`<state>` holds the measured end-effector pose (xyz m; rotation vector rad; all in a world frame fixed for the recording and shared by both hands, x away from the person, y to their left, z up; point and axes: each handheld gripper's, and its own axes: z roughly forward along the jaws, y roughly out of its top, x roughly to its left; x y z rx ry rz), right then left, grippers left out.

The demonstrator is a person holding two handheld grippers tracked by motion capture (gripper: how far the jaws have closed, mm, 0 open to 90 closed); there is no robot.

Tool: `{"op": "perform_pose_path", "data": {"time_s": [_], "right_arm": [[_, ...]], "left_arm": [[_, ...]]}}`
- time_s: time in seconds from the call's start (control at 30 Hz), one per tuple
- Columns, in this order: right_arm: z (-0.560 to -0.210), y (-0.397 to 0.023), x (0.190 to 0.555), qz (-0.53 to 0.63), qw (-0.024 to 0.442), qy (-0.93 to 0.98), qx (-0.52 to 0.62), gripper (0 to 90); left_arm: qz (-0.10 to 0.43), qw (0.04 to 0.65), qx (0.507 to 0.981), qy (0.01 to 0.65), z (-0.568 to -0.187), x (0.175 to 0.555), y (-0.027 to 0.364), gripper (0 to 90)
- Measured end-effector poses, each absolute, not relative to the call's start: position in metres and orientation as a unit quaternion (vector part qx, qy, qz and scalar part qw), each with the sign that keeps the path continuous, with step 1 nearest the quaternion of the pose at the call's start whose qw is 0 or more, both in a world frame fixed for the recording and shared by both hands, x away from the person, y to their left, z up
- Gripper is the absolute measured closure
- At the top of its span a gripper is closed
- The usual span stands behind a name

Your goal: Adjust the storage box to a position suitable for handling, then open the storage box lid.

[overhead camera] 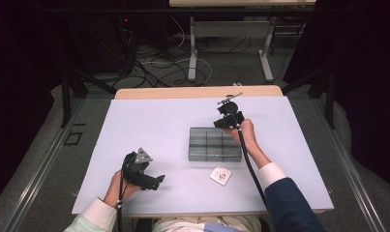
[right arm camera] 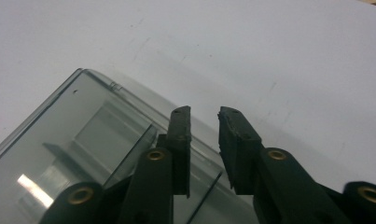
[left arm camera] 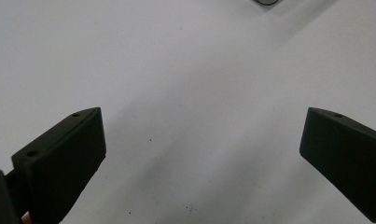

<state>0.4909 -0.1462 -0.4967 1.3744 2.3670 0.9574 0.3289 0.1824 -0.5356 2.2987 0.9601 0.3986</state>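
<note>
Right gripper view: right gripper (right arm camera: 204, 116) sits over the far rim of the clear box (right arm camera: 83, 140), jaws parted by a narrow gap with nothing between the pads. The rim and one inner divider pass beneath and just behind the fingertips; no contact can be made out.

Risks, as judged from this position:
- The narrow gap leaves little margin. If the gripper drops onto the rim off-centre, one jaw could land on top of the wall instead of straddling it, and the box would tip or skid across the white table (overhead camera: 149, 125).
- The box is light, smooth plastic. A pinch on the thin wall alone may slip, or lever the box up on its near edge.
- The trailing cable crosses beside the box's right edge in the high view and could drag it if the hand swings.

Positions relative to the box (overhead camera: 215, 144): in the high view the right gripper (overhead camera: 227, 121) hovers at its far right corner, just past the rim. A small white card (overhead camera: 220, 175) lies near its front side, apart from it. The left gripper (overhead camera: 156, 181) rests well apart to the front left, jaws spread wide and empty over bare table (left arm camera: 185, 70).
</note>
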Motion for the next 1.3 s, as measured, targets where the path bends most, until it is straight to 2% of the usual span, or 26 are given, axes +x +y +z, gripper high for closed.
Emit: {"op": "perform_pose_path", "data": {"time_s": [0.43, 0.8, 1.1, 1.3], "right_arm": [[-0.489, -0.166, 0.441, 0.36, 0.073, 0.833, 0.413, 26.5], [-0.49, -0.187, 0.4, 0.371, 0.064, 0.841, 0.387, 1.4], [-0.489, -0.195, 0.378, 0.38, 0.064, 0.846, 0.368, 0.0], [-0.493, -0.201, 0.362, 0.392, 0.071, 0.84, 0.369, 2.4]], "left_arm": [[0.151, 0.299, 0.871, 0.358, -0.535, 0.329, 0.182, 0.6], [0.147, 0.298, 0.875, 0.353, -0.534, 0.328, 0.182, 0.8], [0.149, 0.299, 0.875, 0.352, -0.534, 0.329, 0.182, 0.7], [0.148, 0.298, 0.876, 0.35, -0.535, 0.329, 0.181, 0.7]]}}
